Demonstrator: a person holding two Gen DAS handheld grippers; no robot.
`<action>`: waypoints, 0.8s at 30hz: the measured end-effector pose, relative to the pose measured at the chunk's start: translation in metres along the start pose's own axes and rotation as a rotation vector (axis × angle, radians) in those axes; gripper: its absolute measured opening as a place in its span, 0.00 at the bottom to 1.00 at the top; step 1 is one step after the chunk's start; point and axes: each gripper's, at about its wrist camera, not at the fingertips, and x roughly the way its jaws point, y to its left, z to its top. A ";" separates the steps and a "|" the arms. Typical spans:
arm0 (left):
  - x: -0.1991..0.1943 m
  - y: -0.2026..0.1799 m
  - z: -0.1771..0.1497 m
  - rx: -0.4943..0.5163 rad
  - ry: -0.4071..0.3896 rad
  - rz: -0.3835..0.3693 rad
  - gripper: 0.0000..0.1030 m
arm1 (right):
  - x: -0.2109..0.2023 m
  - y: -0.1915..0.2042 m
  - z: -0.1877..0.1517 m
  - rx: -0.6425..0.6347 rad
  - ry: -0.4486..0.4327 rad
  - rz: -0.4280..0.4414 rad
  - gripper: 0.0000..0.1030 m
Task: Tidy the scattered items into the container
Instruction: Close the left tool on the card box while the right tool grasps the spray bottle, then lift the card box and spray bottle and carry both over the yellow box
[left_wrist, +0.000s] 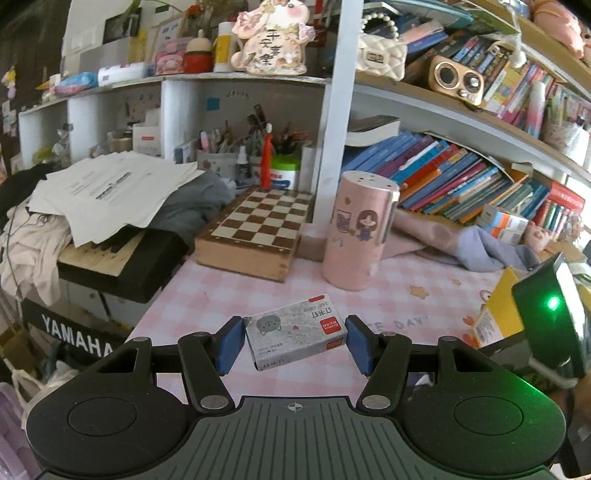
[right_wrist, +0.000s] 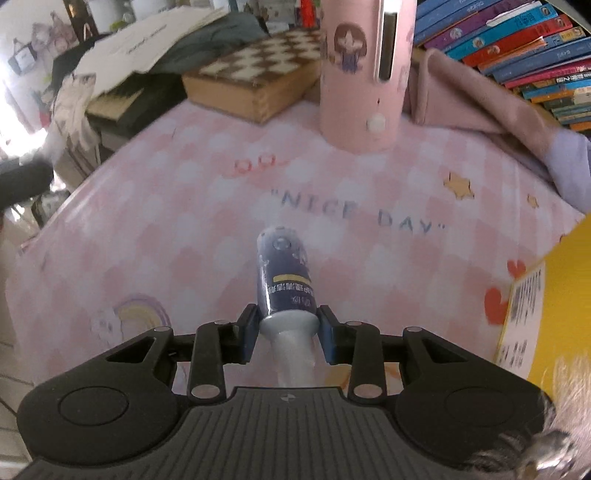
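Observation:
A small grey staple box (left_wrist: 295, 332) with a cat drawing and a red label sits crosswise between the blue pads of my left gripper (left_wrist: 295, 345), which is shut on it above the pink checked tablecloth (left_wrist: 406, 291). In the right wrist view, my right gripper (right_wrist: 288, 334) is shut on a small dark blue bottle (right_wrist: 284, 273), gripped near its silver-grey cap end; the bottle's base points away over the cloth. The yellow cardboard box (right_wrist: 554, 295) stands at the right edge, and also shows in the left wrist view as the yellow box (left_wrist: 495, 310).
A tall pink tumbler (left_wrist: 354, 232) stands mid-table with a wooden chessboard box (left_wrist: 258, 229) to its left. Folded pink and lilac cloth (left_wrist: 480, 243) lies at the back right under shelves of books. Papers and a keyboard crowd the left side.

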 end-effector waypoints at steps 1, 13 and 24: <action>-0.001 0.000 0.000 0.001 0.001 -0.001 0.57 | 0.002 0.001 -0.001 -0.004 0.008 -0.003 0.31; -0.007 0.006 -0.003 -0.015 0.009 0.013 0.57 | 0.018 0.006 0.011 -0.089 -0.013 -0.036 0.30; -0.015 -0.007 0.001 0.008 -0.026 -0.040 0.57 | -0.034 -0.009 0.002 0.042 -0.121 -0.031 0.30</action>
